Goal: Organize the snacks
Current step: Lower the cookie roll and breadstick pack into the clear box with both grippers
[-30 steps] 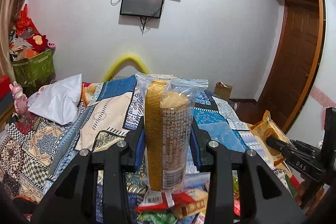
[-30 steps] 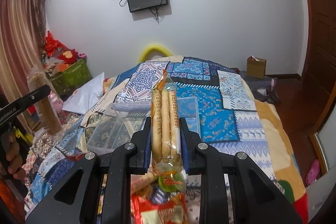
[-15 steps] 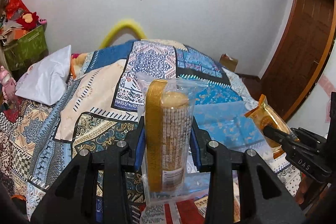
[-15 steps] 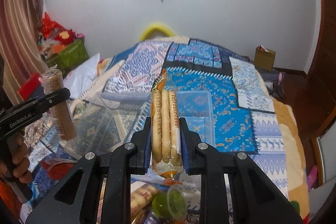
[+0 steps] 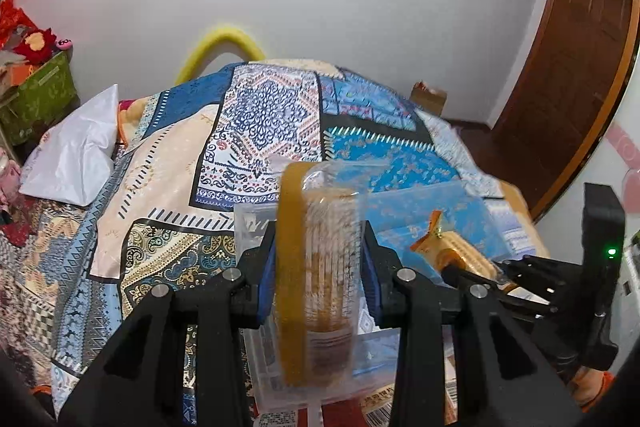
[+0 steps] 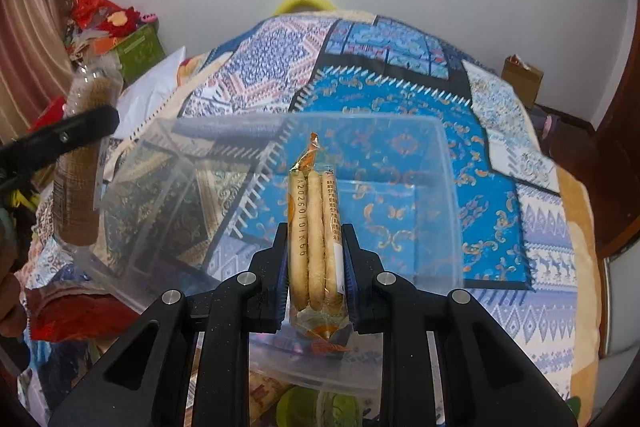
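My left gripper [image 5: 320,267] is shut on a tall clear sleeve of round biscuits [image 5: 320,275] with a gold strip, held upright over a clear plastic bin [image 5: 432,203]. My right gripper [image 6: 316,263] is shut on a narrow pack of long biscuits [image 6: 314,227] with an orange top, held upright above the same clear bin [image 6: 448,167]. The right gripper with its pack shows at the right of the left wrist view [image 5: 464,255]. The left gripper with its sleeve shows at the left of the right wrist view [image 6: 80,163].
The bin sits on a bed with a blue patchwork quilt [image 6: 400,43]. Loose snack packs lie at the near edge, red ones [image 6: 72,315] and a green one [image 6: 304,407]. A white pillow [image 5: 76,151] lies left. A wooden door [image 5: 568,75] stands right.
Both grippers have moved forward and tilted down, so the clear bin now lies under and just ahead of both held packs. Both grips stay shut.
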`<state>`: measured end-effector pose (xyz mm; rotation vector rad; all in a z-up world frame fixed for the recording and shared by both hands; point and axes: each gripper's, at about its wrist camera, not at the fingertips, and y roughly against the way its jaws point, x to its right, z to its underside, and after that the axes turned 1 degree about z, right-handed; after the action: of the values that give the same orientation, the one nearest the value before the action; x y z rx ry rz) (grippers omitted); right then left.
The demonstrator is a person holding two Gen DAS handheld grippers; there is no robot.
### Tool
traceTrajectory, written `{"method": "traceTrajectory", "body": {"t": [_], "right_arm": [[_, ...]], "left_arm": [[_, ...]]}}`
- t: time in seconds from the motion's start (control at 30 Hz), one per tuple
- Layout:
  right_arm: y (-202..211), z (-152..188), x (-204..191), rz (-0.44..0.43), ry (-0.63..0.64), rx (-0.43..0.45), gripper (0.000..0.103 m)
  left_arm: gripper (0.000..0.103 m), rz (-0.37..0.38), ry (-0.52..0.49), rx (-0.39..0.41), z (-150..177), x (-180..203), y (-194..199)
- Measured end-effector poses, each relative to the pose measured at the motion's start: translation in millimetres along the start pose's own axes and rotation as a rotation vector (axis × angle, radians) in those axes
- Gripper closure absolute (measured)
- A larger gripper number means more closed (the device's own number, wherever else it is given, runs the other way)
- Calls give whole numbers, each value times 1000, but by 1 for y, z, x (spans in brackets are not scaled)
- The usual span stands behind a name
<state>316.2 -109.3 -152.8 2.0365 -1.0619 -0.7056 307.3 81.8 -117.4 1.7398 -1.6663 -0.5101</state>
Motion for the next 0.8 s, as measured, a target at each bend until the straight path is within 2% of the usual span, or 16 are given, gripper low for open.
{"method": "traceTrajectory", "body": {"t": [0.13, 0.2, 0.23, 0.3, 0.37, 0.4, 0.57, 0.7, 0.8], "right_arm": [[-3, 2, 0, 0, 0, -24, 81], [-3, 2, -1, 15, 15, -29, 81], [-2, 3, -2, 23, 25, -32, 80], [2, 2, -1, 40, 33, -24, 75], [8, 1, 1, 46, 26, -6, 61], [11, 0, 2, 47, 21, 5, 58], [34, -1, 1, 24, 4, 52, 56], [57, 3, -5, 25, 8, 92, 55], [76, 10, -8, 20, 7, 126, 49]], "left_arm": [[66, -24, 17, -85, 2, 0, -23], [66, -20, 48, -146, 4, -5, -33], [66, -9, 69, -148, 4, -9, -33], [63, 5, 91, -142, 5, -12, -30], [56, 21, 108, -141, 3, -14, -24], [51, 23, 110, -137, 3, -14, -21], [42, -4, 97, -77, 1, -14, 10], [41, 12, 106, -45, 3, -21, 35], [41, 9, 99, -27, 13, -23, 58]]}}
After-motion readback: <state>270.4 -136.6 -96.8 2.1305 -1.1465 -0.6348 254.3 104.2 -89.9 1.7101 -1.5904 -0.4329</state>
